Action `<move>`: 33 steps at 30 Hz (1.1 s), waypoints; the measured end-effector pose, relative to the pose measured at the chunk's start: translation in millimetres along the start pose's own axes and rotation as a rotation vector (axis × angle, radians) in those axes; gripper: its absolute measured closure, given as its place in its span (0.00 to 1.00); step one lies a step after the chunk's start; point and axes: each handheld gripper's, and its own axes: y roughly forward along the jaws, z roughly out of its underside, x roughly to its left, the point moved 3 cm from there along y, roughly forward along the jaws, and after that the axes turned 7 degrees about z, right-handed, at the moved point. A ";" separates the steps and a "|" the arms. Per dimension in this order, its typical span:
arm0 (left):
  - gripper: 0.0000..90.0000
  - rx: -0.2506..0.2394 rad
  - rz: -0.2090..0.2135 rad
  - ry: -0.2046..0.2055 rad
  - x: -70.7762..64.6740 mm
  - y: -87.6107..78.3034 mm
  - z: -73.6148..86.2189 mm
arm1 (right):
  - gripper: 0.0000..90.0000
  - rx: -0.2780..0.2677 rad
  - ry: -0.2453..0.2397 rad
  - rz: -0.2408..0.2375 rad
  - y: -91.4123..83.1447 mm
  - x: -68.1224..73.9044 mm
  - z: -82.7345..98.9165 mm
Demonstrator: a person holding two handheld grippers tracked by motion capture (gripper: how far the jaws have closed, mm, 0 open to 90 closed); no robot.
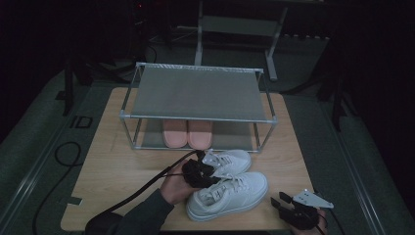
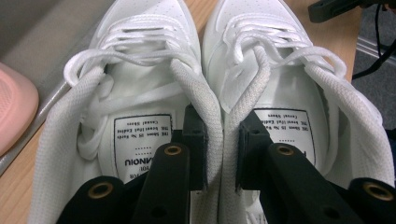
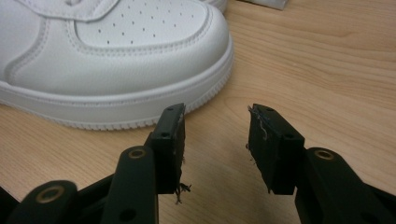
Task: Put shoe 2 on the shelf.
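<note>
Dark room, wooden table (image 1: 117, 166) with a metal two-tier shoe rack (image 1: 198, 93) at its far side.

High view: pink slippers (image 1: 187, 133) already on the rack's lower shelf; top shelf bare. The pair of white sneakers (image 1: 230, 188) sits on the table just in front of the rack, side by side, toes pointing right. Left gripper (image 1: 198, 172) reaches into the pair at the heel end. Right gripper (image 1: 288, 208) hangs off near the table's front right edge, apart from the shoes. Judgement: slippers stowed, sneakers not yet lifted; carrying the pair onto the rack is left.

Left gripper view: one jaw inside each sneaker, the two touching inner collar walls (image 2: 219, 126) squeezed between the pads. Jaws narrowed to about the thickness of both collars, pressing on them, so the pair is pinched together as one. Shoes appear to rest on the table. Slipper edge (image 2: 14, 107) at left.

Right gripper view: jaws stand moderately apart with nothing between them, bare wood beneath. Toe of the nearer sneaker (image 3: 140, 56) lies just ahead and to the left, not touched. Frayed threads on the pads.
</note>
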 end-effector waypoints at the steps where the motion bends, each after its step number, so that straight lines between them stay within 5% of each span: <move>1: 0.86 -0.002 0.002 0.002 0.2 -0.6 -0.5 | 0.61 0.002 0.002 0.000 -0.1 -0.4 0.6; 9: 0.86 -0.015 -0.006 0.025 0.5 -7.0 -6.3 | 0.59 0.013 0.005 0.008 0.0 -3.1 4.5; 33: 0.86 -0.028 0.029 0.100 -1.0 -28.0 -60.4 | 0.60 0.034 0.001 0.014 -1.4 -2.8 12.9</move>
